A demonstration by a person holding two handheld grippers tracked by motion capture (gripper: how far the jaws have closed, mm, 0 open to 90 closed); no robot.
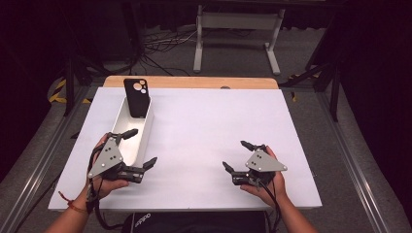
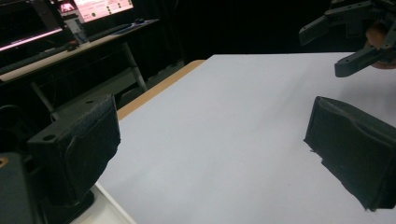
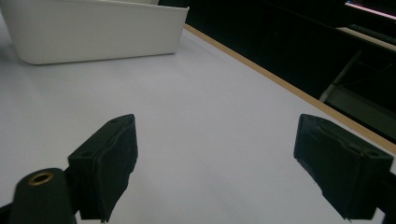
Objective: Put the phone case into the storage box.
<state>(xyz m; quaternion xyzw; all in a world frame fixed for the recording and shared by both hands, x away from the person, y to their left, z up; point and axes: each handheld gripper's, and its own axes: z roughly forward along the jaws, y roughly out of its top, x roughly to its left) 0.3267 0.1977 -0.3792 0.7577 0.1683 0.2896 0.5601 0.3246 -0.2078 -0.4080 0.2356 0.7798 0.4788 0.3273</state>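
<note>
Item: phone case (image 1: 136,97), black, with camera cut-outs near its top. Location: standing upright in the far end of the white bin (image 1: 145,127), leaning against the far wall, its upper half above the rim. Neither tool touches it.

Container: white bin, long and narrow, open-topped, set lengthwise on the left part of the desk (image 1: 209,131). Apart from the case, its interior looks bare as far as the high view shows. In the right gripper view its side wall (image 3: 93,35) appears far off across the white surface.

Left gripper (image 1: 137,147): held low at the near end of the bin; one finger lies over the bin's opening, the other outside its right wall, so the fingers straddle that wall. Fingers (image 2: 77,144) spread wide, nothing between them.

Right gripper (image 1: 238,155): held over bare desk on the right, well apart from the bin and case. Fingers (image 3: 109,161) spread wide, nothing between them. It also appears at the top right of the left gripper view (image 2: 348,42).

Status, judged: the case already sits in the bin and both tools are unloaded, so the placing work looks done, or else a removal has not begun. No other loose item lies on the desk to be handled.

Surroundings: wooden desk edge (image 1: 194,81) beyond the white cover; a white frame stand (image 1: 238,29) and cables (image 1: 165,46) on the floor behind.
</note>
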